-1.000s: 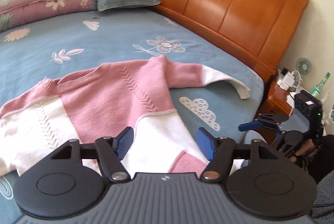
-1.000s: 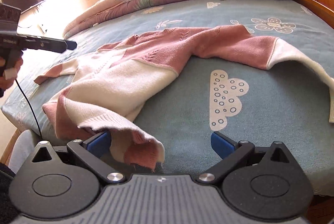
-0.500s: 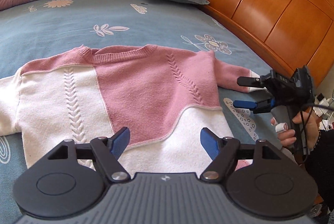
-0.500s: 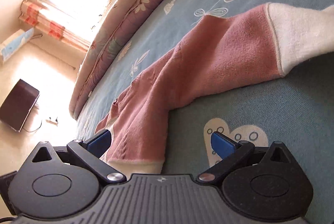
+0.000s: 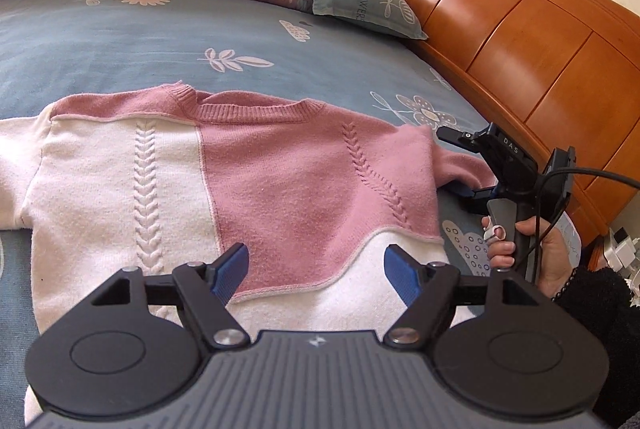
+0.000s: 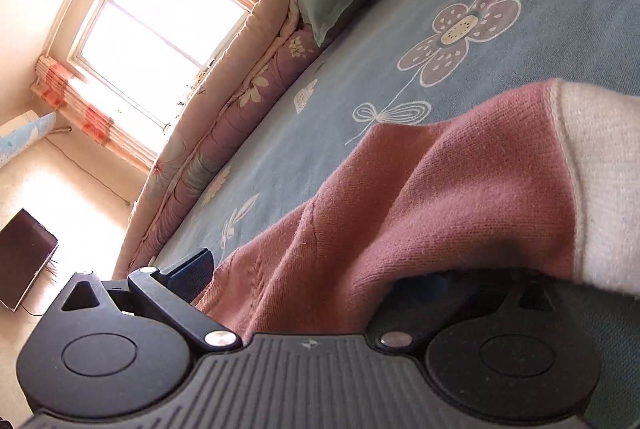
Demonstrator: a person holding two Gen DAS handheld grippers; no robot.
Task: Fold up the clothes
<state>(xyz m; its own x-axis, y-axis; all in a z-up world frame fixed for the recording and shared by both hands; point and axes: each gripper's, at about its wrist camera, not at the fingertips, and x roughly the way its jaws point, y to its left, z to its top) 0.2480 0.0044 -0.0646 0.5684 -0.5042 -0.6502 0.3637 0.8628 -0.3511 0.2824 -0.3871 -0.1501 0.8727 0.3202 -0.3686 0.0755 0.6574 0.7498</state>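
- The pink-and-white sweater (image 5: 224,189) lies spread flat on the blue bed sheet (image 5: 160,41).
- The left claw (image 5: 316,271) hovers over its near hem, fingers apart.
- The right claw (image 6: 320,275) straddles the right sleeve (image 6: 460,197), fingers apart around it, not clamped.

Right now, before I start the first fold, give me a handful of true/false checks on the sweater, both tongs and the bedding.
1. The sweater lies front-up on the bed sheet, neckline toward the pillow end. True.
2. The left tongs are clamped on the hem. False: they are open above the sweater, gripping nothing.
3. The right tongs straddle the pink sleeve, one finger under it. True.
4. The sweater is already folded in half. False: its body is spread flat.
5. The pillow lies on the sweater. False: it sits apart by the headboard.
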